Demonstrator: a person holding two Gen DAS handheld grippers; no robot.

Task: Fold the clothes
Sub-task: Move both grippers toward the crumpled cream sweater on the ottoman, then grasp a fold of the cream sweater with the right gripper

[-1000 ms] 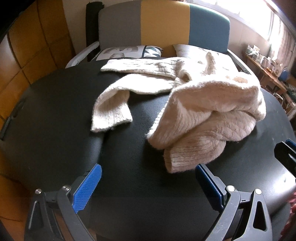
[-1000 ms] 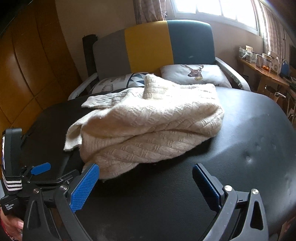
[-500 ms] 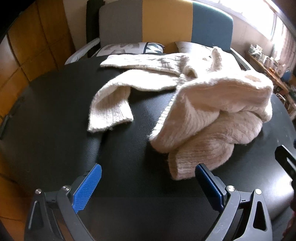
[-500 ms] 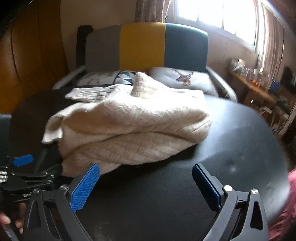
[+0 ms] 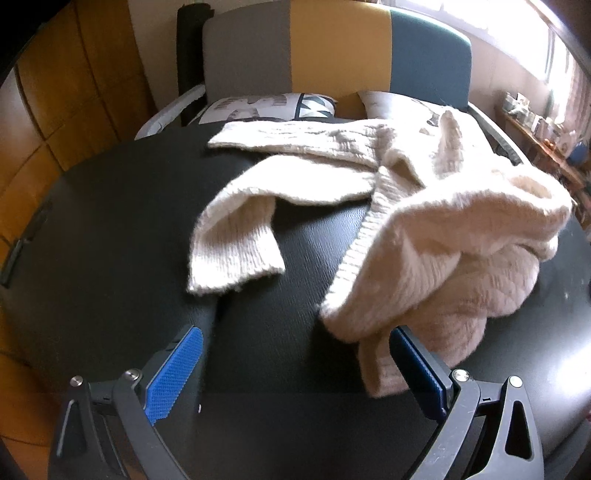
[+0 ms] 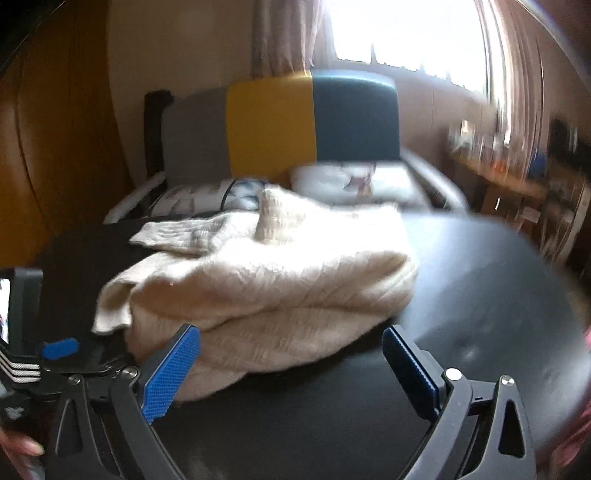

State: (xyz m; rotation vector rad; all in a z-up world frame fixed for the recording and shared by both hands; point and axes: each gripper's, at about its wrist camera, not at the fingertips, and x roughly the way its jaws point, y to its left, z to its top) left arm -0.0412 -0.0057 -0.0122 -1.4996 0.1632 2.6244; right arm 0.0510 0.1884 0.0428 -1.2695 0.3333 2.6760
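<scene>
A cream knitted sweater lies crumpled on a black table. One sleeve stretches toward the front left, its cuff flat on the table. My left gripper is open and empty, its right finger just at the sweater's near hem. In the right wrist view the sweater is a bunched heap, and my right gripper is open and empty, its left finger close before the heap's lower fold. The left gripper's body shows at that view's left edge.
A sofa with grey, yellow and teal back panels and two printed cushions stands behind the table. Orange wooden panels are on the left. A cluttered side shelf is at the right under a bright window.
Both grippers have moved forward toward the sweater, which now looms larger. The left gripper's right finger has reached the near hem. Both stay open; the sweater has not moved.
</scene>
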